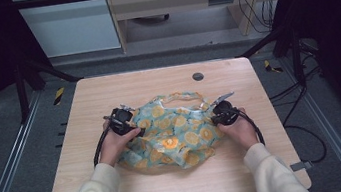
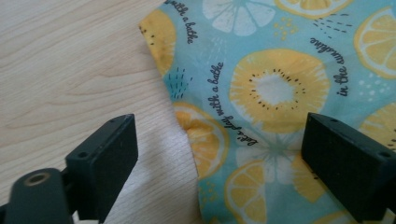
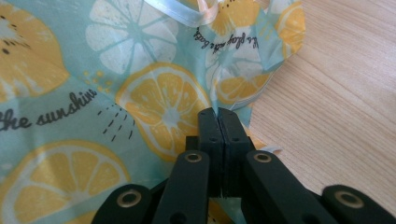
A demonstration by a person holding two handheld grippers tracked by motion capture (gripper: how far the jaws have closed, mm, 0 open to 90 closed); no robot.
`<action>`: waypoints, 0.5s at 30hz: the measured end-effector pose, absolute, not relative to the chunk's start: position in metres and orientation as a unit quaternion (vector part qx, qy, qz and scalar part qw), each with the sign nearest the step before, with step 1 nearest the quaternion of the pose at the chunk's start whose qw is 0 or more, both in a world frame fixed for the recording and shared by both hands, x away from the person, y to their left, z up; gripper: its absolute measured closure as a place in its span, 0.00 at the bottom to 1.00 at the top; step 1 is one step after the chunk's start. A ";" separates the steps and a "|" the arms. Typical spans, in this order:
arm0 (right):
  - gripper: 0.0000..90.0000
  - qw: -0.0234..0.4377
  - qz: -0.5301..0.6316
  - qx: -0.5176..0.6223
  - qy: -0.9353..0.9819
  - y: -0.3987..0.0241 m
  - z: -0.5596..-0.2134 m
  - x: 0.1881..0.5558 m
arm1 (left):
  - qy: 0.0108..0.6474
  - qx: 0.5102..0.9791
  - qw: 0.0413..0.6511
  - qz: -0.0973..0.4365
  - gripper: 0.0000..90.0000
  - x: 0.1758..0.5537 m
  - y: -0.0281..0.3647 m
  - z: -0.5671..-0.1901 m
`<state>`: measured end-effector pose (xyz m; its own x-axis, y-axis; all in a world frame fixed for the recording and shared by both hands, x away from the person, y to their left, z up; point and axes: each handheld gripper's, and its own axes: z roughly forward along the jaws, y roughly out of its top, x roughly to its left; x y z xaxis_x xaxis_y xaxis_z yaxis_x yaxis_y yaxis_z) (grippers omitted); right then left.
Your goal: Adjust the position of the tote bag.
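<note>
A light-blue cloth bag (image 1: pixel 174 133) printed with yellow citrus slices lies crumpled in the middle of the wooden table (image 1: pixel 171 189). My left gripper (image 1: pixel 133 129) is at its left edge, and my right gripper (image 1: pixel 216 116) at its right edge. In the left gripper view the left gripper (image 2: pixel 219 130) stands wide open, low over the cloth (image 2: pixel 275 88), one jaw over bare wood (image 2: pixel 70 70) and the other over the print. In the right gripper view the right gripper (image 3: pixel 217 114) is shut, pinching a fold of the cloth (image 3: pixel 159 100) near its edge. A pale ribbon strap (image 3: pixel 187 14) lies at the bag's far side.
A small grey round cap (image 1: pixel 198 76) sits in the tabletop behind the bag. Bare wood (image 3: pixel 336 93) lies to the right of the cloth. A dark metal frame and cables (image 1: pixel 291 104) flank the table, with cabinets (image 1: pixel 171 5) beyond.
</note>
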<state>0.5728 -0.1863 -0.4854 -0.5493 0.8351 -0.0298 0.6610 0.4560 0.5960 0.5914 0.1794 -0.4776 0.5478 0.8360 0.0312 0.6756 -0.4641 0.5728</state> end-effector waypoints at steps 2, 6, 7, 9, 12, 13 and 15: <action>1.00 0.164 0.269 0.441 0.840 -0.186 -0.486 0.573 | 0.448 0.841 0.258 0.158 0.18 0.591 0.178 -0.478; 1.00 0.168 0.269 0.437 0.842 -0.186 -0.485 0.572 | 0.446 0.842 0.258 0.161 0.19 0.590 0.176 -0.481; 1.00 0.168 0.274 0.437 0.840 -0.186 -0.484 0.572 | 0.446 0.842 0.259 0.159 0.20 0.590 0.176 -0.481; 1.00 0.172 0.276 0.439 0.838 -0.186 -0.483 0.572 | 0.446 0.842 0.258 0.160 0.20 0.590 0.176 -0.482; 1.00 0.172 0.278 0.437 0.838 -0.186 -0.483 0.572 | 0.445 0.843 0.258 0.161 0.21 0.590 0.176 -0.482; 1.00 0.173 0.278 0.438 0.837 -0.186 -0.483 0.572 | 0.445 0.842 0.258 0.160 0.21 0.590 0.176 -0.483; 1.00 0.174 0.279 0.433 0.839 -0.186 -0.482 0.572 | 0.444 0.843 0.257 0.162 0.21 0.590 0.175 -0.484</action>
<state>0.5719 -0.1863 -0.4818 -0.5644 0.8239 -0.0509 0.6296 0.4695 0.6190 0.5901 0.1753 -0.4839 0.5526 0.8322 0.0454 0.6658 -0.4736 0.5766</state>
